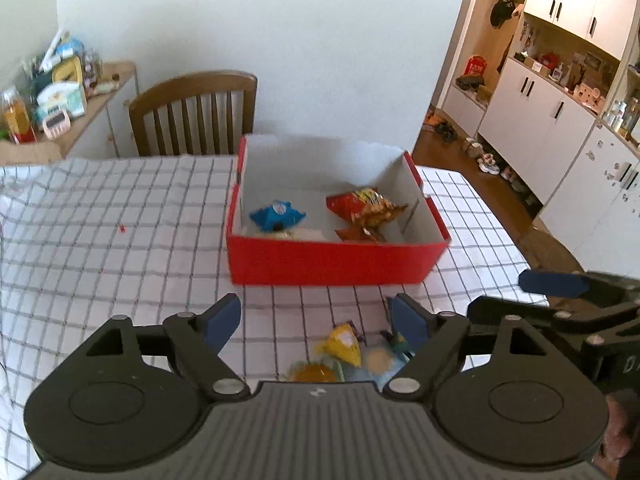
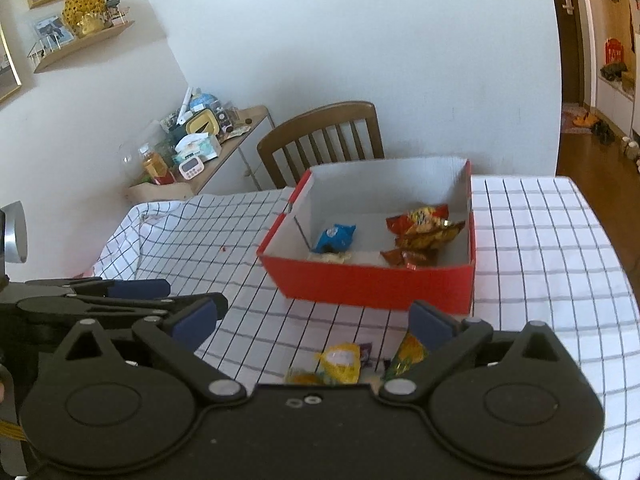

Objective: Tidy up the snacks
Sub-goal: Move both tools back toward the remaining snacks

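Soft daylight, fisheye-bent edges, slight near blur

Wooden chair [image 1: 196, 112], cluttered sideboard [image 2: 208, 148], white cupboards [image 1: 560, 112]; checked tablecloth [image 1: 100, 216]

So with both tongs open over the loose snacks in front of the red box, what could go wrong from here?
1. The yellow packet lies bunched with the other loose snacks, so a grasp may pinch two at once.
2. The left tongs and right tongs sit side by side and could collide.
3. The loose checked tablecloth could get caught.
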